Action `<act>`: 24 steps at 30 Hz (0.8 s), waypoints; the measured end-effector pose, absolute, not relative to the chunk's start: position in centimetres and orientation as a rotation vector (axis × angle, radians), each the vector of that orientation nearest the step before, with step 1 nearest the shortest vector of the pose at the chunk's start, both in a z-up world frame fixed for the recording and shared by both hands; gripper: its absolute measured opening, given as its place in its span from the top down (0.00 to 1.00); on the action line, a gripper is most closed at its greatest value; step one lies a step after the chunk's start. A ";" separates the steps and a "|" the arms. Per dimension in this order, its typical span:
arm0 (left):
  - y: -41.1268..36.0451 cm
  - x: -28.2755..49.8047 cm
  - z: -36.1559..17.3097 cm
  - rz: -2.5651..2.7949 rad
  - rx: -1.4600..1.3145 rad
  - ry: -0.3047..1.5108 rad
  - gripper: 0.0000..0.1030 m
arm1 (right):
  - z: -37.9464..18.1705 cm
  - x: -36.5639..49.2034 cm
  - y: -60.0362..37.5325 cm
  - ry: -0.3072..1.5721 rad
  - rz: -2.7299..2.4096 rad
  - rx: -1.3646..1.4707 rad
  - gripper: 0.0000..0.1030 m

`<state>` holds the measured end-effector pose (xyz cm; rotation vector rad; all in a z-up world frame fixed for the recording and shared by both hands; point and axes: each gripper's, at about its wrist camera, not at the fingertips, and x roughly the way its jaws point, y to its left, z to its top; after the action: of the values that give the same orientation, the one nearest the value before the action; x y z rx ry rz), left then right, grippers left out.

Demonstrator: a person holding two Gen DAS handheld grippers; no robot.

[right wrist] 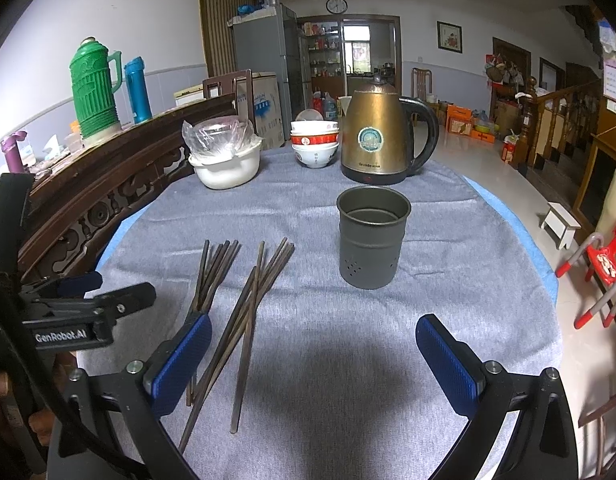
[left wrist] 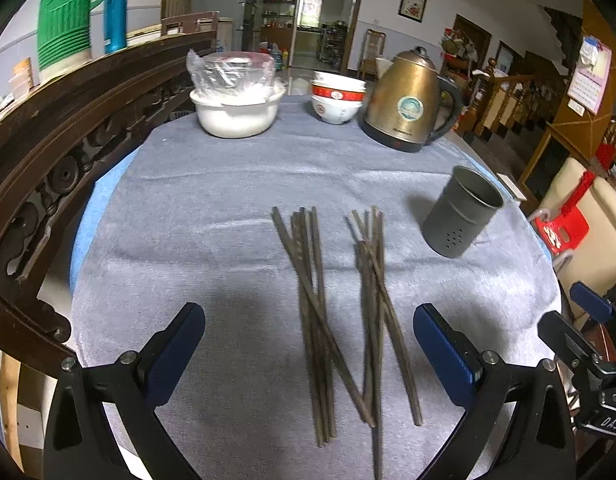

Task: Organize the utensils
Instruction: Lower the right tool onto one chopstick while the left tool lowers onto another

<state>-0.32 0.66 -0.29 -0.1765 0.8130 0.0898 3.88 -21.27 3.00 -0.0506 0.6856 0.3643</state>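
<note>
**Chopsticks loose on cloth, holder empty, both tongs spread**

Left wrist view: my left gripper (left wrist: 308,354) is spread wide, pinching nothing, hovering over the near ends of the chopsticks. Two loose bundles lie flat on the grey cloth (left wrist: 211,208): left bundle (left wrist: 310,296) and right bundle (left wrist: 374,300), both left of and nearer to me than the metal holder (left wrist: 460,216). The sticks cross each other in each bundle, so a clean single pick looks awkward; my guess is I grab a whole bundle at the near ends. My right gripper's body shows at the frame edge, nearer than the holder.

Right wrist view: my right gripper (right wrist: 314,360) is also spread, nothing between the pads, aimed at bare cloth in front of the holder (right wrist: 372,236). The holder stands upright, mouth open, looks empty from here. It sits right of the bundles, so it's likely the drop target. Kettle (right wrist: 382,140) just behind the holder, stacked bowls (right wrist: 315,142) and white basin (right wrist: 227,164) behind-left of it, all apart from it.

Judgement: nothing sorted yet. Risk: sticks fan out when lifted, or the light holder tips on insertion.
</note>
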 end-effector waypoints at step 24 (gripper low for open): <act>6.8 2.0 -5.8 0.210 -0.273 1.025 0.00 | -7.0 15.6 -13.7 1.292 0.595 0.115 0.70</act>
<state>2.02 6.80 -5.83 -0.2731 1.0254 0.2102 15.57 -13.67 -7.03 0.1146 1.2925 0.5948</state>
